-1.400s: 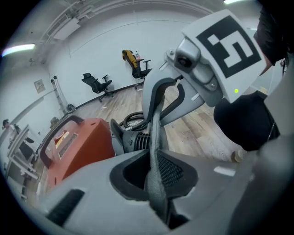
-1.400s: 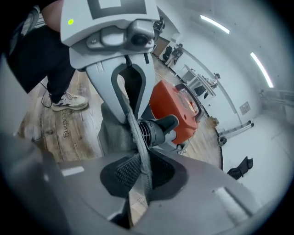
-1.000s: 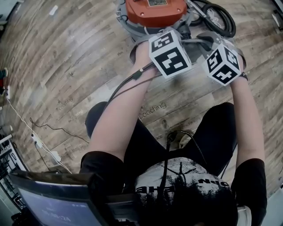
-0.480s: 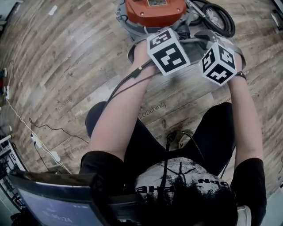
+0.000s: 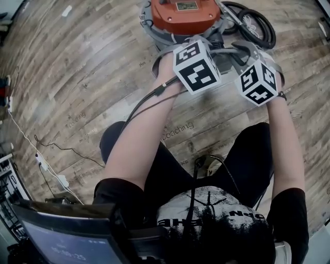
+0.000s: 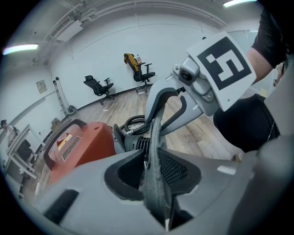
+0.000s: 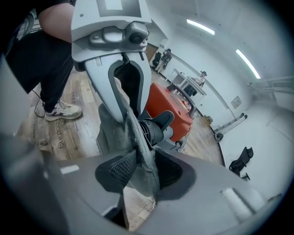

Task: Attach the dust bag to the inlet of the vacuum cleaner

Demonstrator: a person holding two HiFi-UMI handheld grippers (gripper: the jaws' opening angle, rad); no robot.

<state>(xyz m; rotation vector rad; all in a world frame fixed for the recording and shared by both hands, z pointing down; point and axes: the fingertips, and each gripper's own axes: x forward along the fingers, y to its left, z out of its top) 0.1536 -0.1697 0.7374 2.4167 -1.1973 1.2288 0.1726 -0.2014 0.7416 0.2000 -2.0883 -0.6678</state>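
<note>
An orange vacuum cleaner (image 5: 183, 15) stands on the wood floor, and its black inlet tube (image 7: 154, 128) points toward me. A grey cloth dust bag (image 7: 133, 133) hangs in front of it, stretched between my two grippers. My left gripper (image 6: 154, 183) has just been opening. The bag's edge (image 6: 156, 137) lies between its jaws, with a gap showing beside the left pad. My right gripper (image 7: 144, 176) has also just been opening, and the cloth drapes loosely between its pads. In the head view both marker cubes (image 5: 196, 67) (image 5: 258, 81) hide the jaws.
A coiled black hose (image 5: 252, 23) lies behind the vacuum cleaner. Cables and a power strip (image 5: 46, 165) run over the floor at the left. A person's legs and a shoe (image 7: 62, 110) are close behind the grippers. Office chairs (image 6: 98, 87) stand by the far wall.
Both marker cubes keep their spot by the vacuum cleaner; only the head view itself has shifted a little.
</note>
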